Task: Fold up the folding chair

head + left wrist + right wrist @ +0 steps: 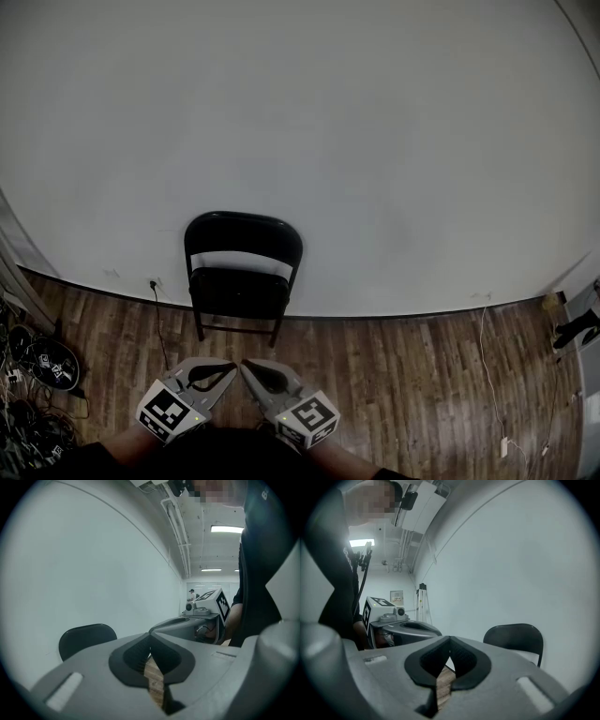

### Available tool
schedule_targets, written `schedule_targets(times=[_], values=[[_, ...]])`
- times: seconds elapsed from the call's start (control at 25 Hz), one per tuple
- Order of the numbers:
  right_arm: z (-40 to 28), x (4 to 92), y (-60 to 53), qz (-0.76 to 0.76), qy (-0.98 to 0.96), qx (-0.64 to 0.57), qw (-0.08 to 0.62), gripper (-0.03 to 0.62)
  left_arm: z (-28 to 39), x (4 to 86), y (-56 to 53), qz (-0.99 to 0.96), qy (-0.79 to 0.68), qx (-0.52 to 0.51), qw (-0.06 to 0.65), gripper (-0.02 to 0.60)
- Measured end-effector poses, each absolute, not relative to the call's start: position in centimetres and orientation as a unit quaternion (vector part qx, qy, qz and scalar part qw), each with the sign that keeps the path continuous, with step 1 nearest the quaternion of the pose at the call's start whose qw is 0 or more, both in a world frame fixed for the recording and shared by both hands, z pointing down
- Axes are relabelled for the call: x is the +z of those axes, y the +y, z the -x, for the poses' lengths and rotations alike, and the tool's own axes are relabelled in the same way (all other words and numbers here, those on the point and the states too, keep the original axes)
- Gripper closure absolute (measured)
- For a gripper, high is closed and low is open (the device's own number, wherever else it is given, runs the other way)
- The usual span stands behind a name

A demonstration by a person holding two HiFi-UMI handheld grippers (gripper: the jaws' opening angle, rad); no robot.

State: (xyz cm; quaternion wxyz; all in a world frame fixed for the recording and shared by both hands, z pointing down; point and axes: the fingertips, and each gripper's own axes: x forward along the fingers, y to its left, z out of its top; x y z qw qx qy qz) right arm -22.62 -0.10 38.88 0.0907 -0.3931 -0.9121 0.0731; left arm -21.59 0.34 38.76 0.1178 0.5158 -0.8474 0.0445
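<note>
**Desk:** What do you count out there?

**Operator:** One folding chair (242,272), black, and my two grippers, each carrying one marker cube. In the head view the left gripper (231,368) comes in from 7 o'clock and the right gripper (247,366) from 5 o'clock. Their tips lean in toward each other. They're very close, but I can't tell whether they touch.

**Desk:** And the jaws?

**Operator:** Both pairs are pressed together with nothing between them. Through the slit below each tip I see only floorboards.

**Desk:** Where's the chair?

**Operator:** At 12 o'clock from my gripper tips and well apart from them. It stands on the wooden floor (394,366) with its back just beside the white wall (375,141). It's unfolded, with the seat down.

**Desk:** Which way does it face?

**Operator:** The seat front points to 6 o'clock, toward me, and the backrest is on the 12 o'clock side. Its long axis runs upright, from the legs to the top of the backrest. The left gripper view has it at 9 o'clock of the jaws, and the right gripper view at 3 o'clock.

**Desk:** Anything else?

**Operator:** One wall socket (153,282) at the chair's 9 o'clock, with one dark cable (159,328) trailing onto the floor. There's also one white cable (485,347) far off at 3 o'clock.
</note>
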Motion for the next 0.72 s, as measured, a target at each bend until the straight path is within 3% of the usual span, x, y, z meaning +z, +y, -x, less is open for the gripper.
schedule_targets(times=[0.72], values=[[22.7,39.4,0.7,0.390,-0.913,0.071,0.098,0.592,21.7,39.0,1.4,-0.516,-0.847,0.045,0.118,0.580]])
